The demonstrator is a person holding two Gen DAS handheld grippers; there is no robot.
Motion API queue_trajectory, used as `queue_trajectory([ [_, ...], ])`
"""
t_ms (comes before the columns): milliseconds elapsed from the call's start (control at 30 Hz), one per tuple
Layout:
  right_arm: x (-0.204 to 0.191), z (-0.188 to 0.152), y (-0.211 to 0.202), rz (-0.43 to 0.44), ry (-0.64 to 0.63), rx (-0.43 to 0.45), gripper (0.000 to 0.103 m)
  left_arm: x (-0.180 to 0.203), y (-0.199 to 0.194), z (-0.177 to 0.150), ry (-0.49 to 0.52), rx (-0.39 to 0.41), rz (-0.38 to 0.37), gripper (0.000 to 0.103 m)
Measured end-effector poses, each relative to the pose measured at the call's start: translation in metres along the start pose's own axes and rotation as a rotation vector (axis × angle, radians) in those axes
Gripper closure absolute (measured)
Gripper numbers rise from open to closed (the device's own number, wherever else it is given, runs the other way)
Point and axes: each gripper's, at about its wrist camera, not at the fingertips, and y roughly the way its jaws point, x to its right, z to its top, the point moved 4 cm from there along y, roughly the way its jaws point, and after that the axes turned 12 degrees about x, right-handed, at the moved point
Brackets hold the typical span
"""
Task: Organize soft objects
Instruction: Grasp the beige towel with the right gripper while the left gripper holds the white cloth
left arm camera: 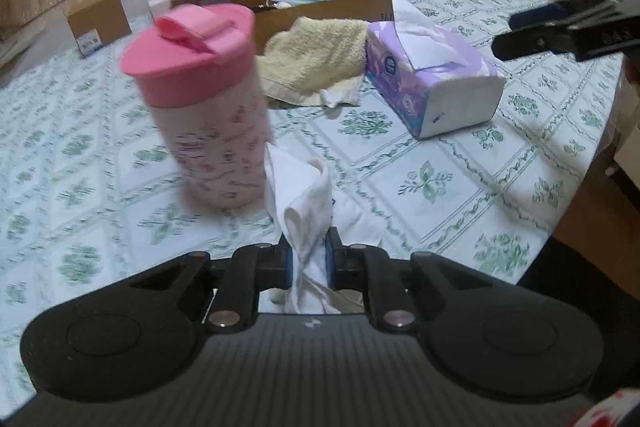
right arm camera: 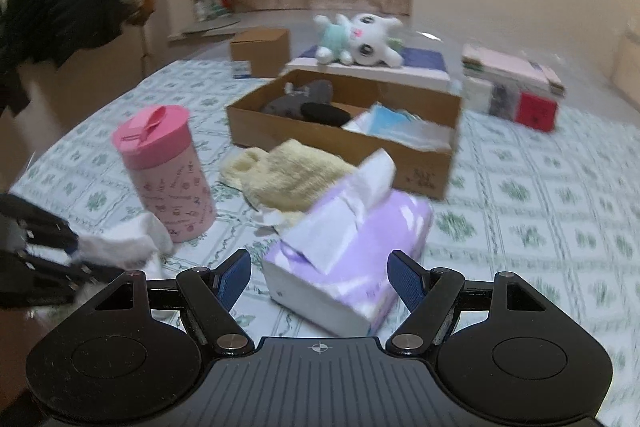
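Left gripper (left arm camera: 308, 259): blue pads clamped on a crumpled white cloth (left arm camera: 302, 203), which stands up between the fingers, just right of the tall pink lidded tumbler (left arm camera: 204, 103) on the green-patterned tablecloth (left arm camera: 440, 179).

Right gripper (right arm camera: 320, 277): jaws spread wide, holding nothing, either side of the near end of a purple tissue box (right arm camera: 352, 251) (contact cannot be judged).

Pale yellow terry towel (right arm camera: 288, 173) lies bunched between tissue box and the open brown cardboard box (right arm camera: 424, 171), touching the latter's near wall. White plush cat in a striped shirt (right arm camera: 360, 41) lies on a flat box beyond, at the far side.
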Motion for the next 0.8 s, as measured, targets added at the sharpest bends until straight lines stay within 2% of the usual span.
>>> queue_trajectory([
  [233, -0.017, 0.021, 0.029, 0.089, -0.263, -0.055, 0.028, -0.036, -0.03, 0.005, 0.058, 0.001, 0.007, 0.09],
  [400, -0.025, 0.029, 0.056, 0.163, -0.371, -0.092, 0.028, -0.07, -0.042, 0.008, 0.086, -0.003, 0.03, 0.09],
  [533, -0.029, 0.037, 0.082, 0.187, -0.441, -0.121, 0.028, -0.096, -0.043, 0.013, 0.1, -0.003, 0.04, 0.09],
  [800, -0.034, 0.04, 0.146, 0.24, -0.616, -0.244, 0.028, -0.137, -0.026, 0.028, 0.117, 0.011, 0.032, 0.09],
])
